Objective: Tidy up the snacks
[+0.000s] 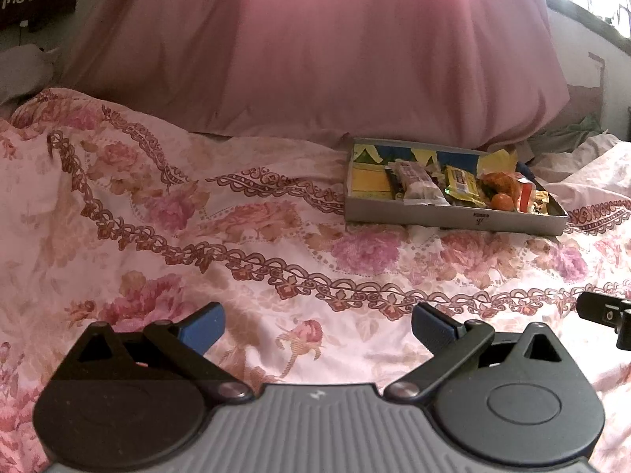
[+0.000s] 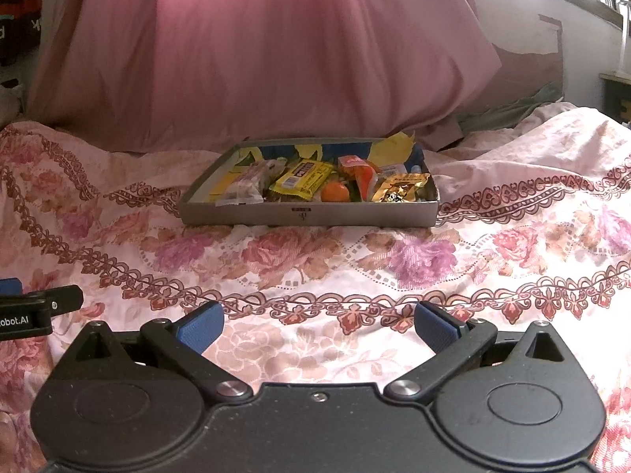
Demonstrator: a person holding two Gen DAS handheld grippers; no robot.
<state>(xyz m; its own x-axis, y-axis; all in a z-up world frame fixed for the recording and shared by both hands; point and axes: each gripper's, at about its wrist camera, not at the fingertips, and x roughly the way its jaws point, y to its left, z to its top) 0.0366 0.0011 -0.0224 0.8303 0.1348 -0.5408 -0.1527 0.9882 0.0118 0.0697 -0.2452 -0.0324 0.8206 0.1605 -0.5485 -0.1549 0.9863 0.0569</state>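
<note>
Snacks (image 2: 315, 185) fill one shallow grey tray (image 2: 307, 215) that lies on a floral bedspread (image 2: 315, 268), in front of a big pink pillow (image 2: 256, 47) and well ahead of both grippers. Counting what can be separated in the right wrist view: one pale, whitish wrapped bar (image 2: 248, 187) at the left end, one yellow packet (image 2: 301, 181) beside it, one small round orange fruit (image 2: 335, 192) against the near wall, one orange-and-white packet (image 2: 359, 173) behind it, and one gold foil packet (image 2: 402, 187) at the right end. Further wrappers lie beneath these, too overlapped and small to count. The tray's floor is printed in blue and yellow, and a torn yellow scrap (image 2: 398, 146) stands up at its far right corner. Printing on every packet is too blurred to read. Two grippers are in view, each with two blue-padded fingers. The left gripper (image 1: 317, 325) hovers above the bedspread with its fingers spread wide and nothing between them; the right gripper (image 2: 317, 325) is likewise spread wide and empty, pointing straight at the tray. Each camera catches only a black fragment of the other tool at its frame edge. The tray sits right of centre in the left wrist view, its right corner near a rumpled fold of bedding.
</note>
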